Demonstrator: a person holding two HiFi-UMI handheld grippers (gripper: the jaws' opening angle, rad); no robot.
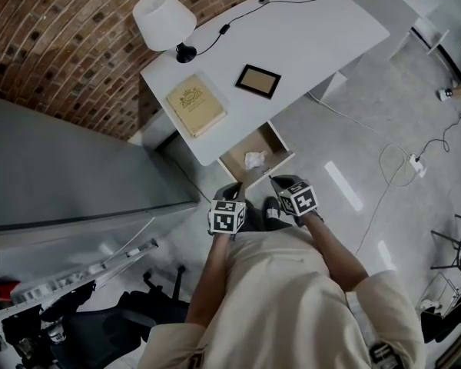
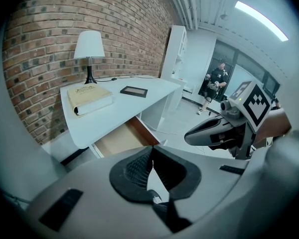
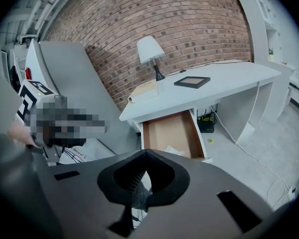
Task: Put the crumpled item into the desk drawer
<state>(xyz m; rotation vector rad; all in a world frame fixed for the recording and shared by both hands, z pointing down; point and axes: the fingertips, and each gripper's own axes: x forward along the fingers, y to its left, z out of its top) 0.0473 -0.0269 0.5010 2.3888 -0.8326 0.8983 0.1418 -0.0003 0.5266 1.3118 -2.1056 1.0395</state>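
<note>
- Now the crumpled paper (image 1: 254, 159) lies in the open drawer (image 1: 263, 138).
- The left gripper (image 1: 231, 192) and right gripper (image 1: 281, 182) both have jaws pressed together, holding nothing.

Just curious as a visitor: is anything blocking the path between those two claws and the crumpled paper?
Nothing visible does. The crumpled paper already lies uncovered in the open drawer. The left claw and right claw are both shut and empty, just in front of the drawer, with only open air between.
</note>
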